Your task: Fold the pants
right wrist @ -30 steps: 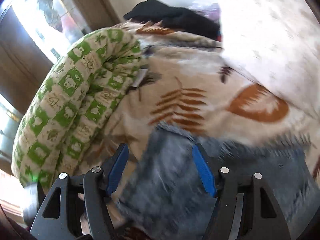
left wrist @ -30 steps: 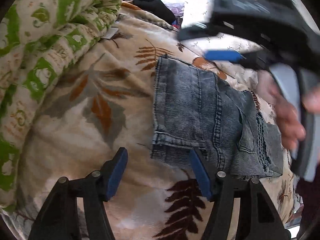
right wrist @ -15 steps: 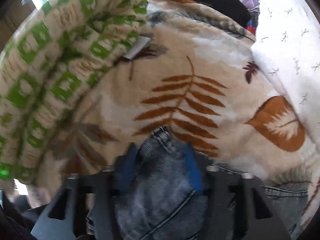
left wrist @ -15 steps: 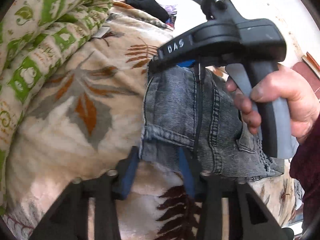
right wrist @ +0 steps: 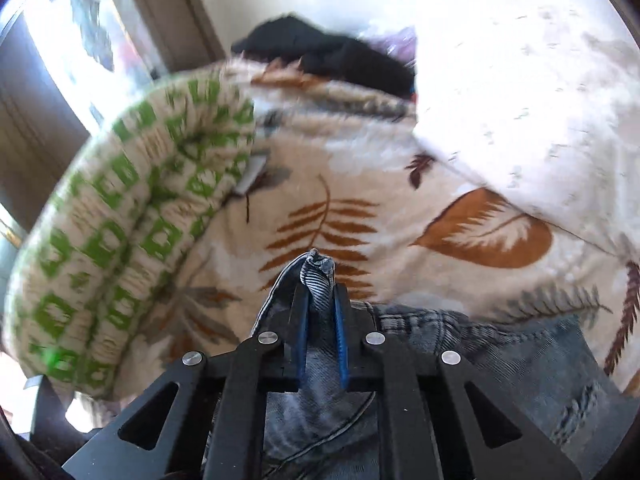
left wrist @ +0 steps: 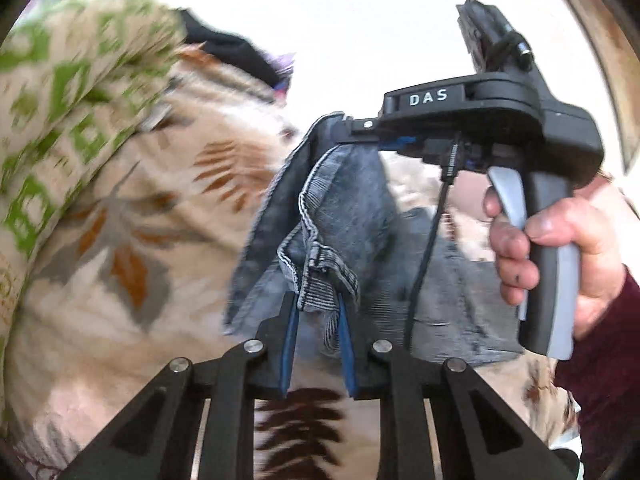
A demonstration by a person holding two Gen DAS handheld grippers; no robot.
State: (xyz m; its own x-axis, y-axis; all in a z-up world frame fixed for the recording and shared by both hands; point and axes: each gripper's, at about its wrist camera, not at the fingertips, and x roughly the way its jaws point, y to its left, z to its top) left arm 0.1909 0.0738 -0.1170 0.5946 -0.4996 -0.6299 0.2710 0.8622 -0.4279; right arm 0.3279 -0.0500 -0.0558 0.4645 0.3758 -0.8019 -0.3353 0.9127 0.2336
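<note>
Grey-blue denim pants (left wrist: 352, 208) lie on a leaf-print blanket (left wrist: 140, 240), with their near end lifted off it. In the left wrist view my left gripper (left wrist: 316, 304) has the near hem corner between its blue pads, and its jaws are closing on the cloth. My right gripper (left wrist: 356, 136) shows from the side there, clamped on the far corner, with a person's hand (left wrist: 560, 248) on its handle. In the right wrist view the right gripper (right wrist: 320, 292) is shut on a bunched corner of the pants (right wrist: 500, 360).
A rolled quilt with green squares (right wrist: 120, 220) lies along the left of the blanket (right wrist: 360, 184). A black garment (right wrist: 340, 56) sits at the far end. A white sheet (right wrist: 520, 80) covers the right. A window and door frame stand behind on the left.
Both grippers went from open beside the flat pants to closed on its left-hand corners. The denim edge has risen off the blanket and now hangs between them.
</note>
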